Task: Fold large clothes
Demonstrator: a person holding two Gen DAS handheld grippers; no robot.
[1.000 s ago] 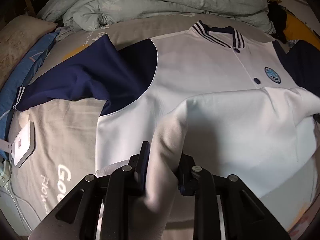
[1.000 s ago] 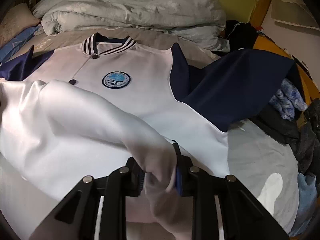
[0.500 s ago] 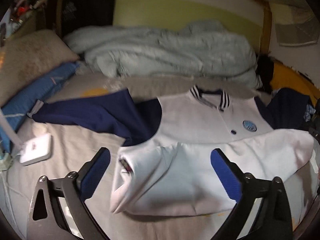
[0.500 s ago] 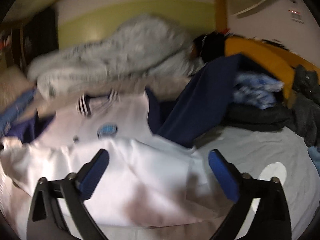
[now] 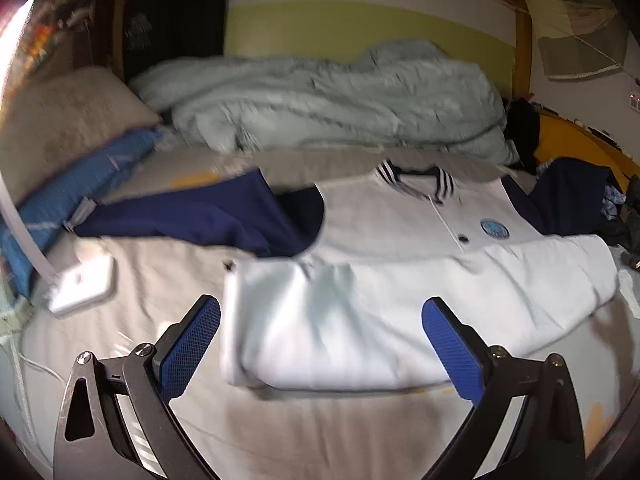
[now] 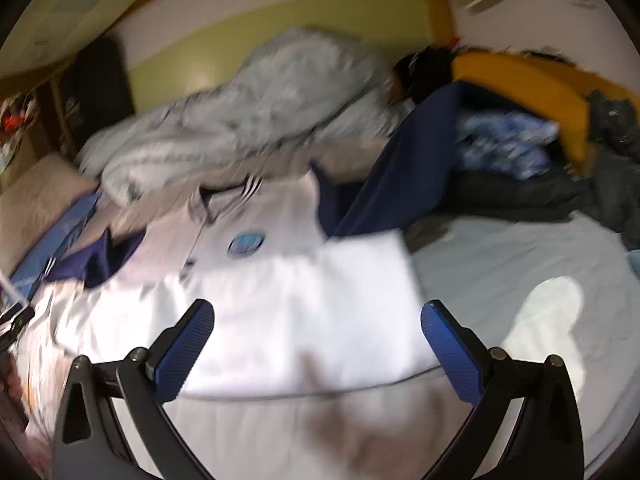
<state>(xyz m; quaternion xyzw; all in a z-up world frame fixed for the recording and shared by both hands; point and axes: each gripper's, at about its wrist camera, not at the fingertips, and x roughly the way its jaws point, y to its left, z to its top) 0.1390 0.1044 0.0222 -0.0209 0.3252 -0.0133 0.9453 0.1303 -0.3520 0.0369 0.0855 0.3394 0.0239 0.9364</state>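
left gripper (image 5: 320, 340): fingers just spread wide, empty | right gripper (image 6: 318, 340): same

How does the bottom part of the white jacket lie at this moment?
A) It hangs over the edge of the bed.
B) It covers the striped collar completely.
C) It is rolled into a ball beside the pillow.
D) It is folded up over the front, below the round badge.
D: the lower part of the jacket lies doubled up over the front, its edge just below the round badge, and the striped collar is uncovered.

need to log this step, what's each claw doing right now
Left claw: open, holding nothing, above the folded white and navy jacket.
Right claw: open, holding nothing.
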